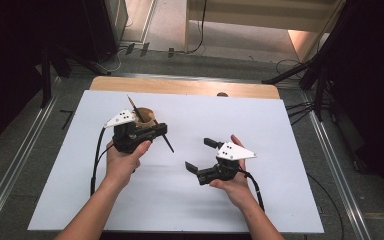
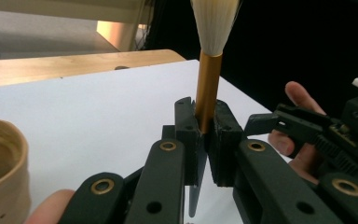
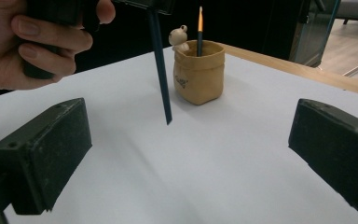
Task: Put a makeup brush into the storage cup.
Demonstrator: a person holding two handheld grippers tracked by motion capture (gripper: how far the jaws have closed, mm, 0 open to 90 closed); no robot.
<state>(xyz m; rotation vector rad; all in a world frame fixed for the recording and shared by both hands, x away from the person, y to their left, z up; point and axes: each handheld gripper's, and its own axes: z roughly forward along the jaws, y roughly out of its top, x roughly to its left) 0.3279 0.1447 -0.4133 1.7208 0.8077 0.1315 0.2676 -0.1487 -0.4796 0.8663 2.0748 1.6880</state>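
In the left gripper view the brush (image 2: 208, 88) runs off the top edge, so the tip of its white bristles is cut away, and its lower handle is hidden behind the left tongs (image 2: 208, 128) clamped on the gold ferrule. The beige pot (image 2: 2, 163) is cut by the left edge. In the high view that pot (image 1: 147, 117) is largely hidden behind the left tongs (image 1: 157, 131); its marking is too small to read. In the right gripper view the brush's upper part (image 3: 161, 70) leaves the top edge, and the right tongs (image 3: 186, 154), spread wide, are cut by the bottom edge.
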